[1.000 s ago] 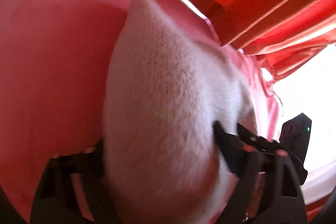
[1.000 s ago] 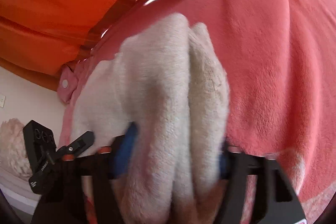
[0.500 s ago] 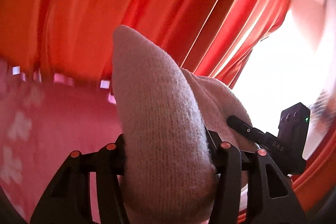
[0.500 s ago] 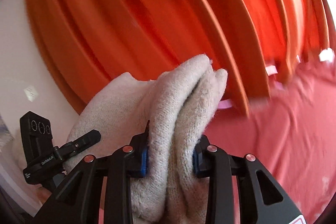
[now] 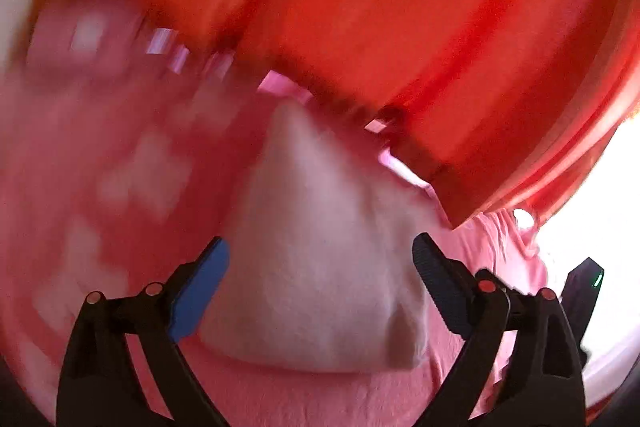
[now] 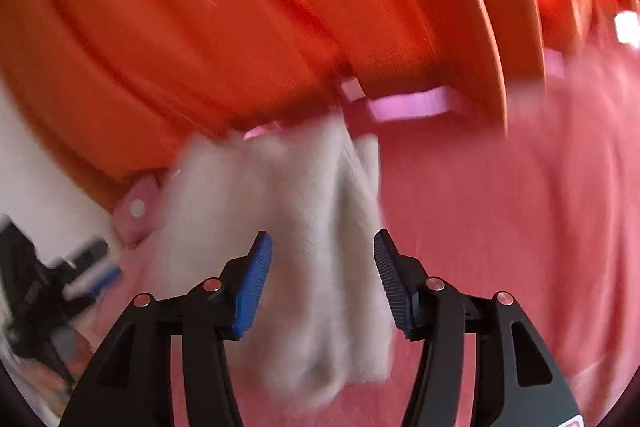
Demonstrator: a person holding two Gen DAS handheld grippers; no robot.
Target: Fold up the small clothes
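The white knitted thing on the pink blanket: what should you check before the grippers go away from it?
1. Left gripper open: ok, jaws spread wide.
2. Right gripper open: ok, pads apart.
3. White knit garment lying on the pink blanket: ok.
4. Fabric free of the pads: cannot tell, the views are blurred.
5. Fold neat and edges lined up: cannot tell, blur hides them.
6. Orange curtain clear of the garment: cannot tell.

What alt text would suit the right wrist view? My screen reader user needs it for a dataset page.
Right gripper open, its blue-padded fingers spread either side of a cream knitted garment lying on a pink fleece blanket. Orange curtains hang behind, and the image is motion-blurred.
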